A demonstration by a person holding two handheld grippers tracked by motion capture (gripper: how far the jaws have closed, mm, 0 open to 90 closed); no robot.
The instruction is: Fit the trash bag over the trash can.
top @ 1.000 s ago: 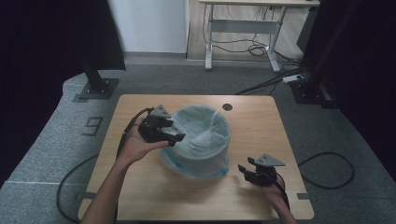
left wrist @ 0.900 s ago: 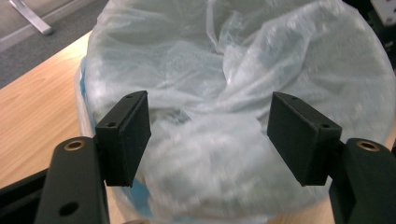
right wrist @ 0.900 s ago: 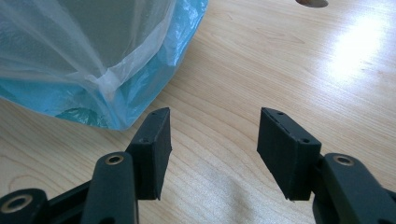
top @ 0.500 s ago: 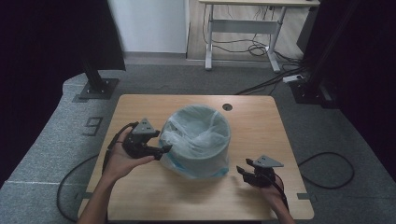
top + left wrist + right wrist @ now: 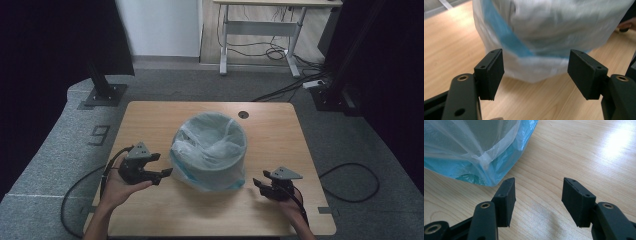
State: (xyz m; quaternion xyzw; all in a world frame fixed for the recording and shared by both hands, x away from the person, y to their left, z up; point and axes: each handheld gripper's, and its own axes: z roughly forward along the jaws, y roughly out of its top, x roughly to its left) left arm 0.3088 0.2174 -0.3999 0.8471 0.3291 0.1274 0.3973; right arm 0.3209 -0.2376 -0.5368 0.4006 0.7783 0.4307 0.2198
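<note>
A person's two hands reach in from the near edge of a light wooden table (image 5: 150,120), each holding a black two-jaw gripper. The left gripper (image 5: 162,174) has its jaws spread wide and holds nothing, pointing at a bin lined with a clear plastic bag (image 5: 210,150) just beside it. The right gripper (image 5: 258,183), also wide open and empty, sits near the bin's other side. The bin stands mid-table. Farther off, a grommet hole (image 5: 243,114) lies near the far edge.
</note>
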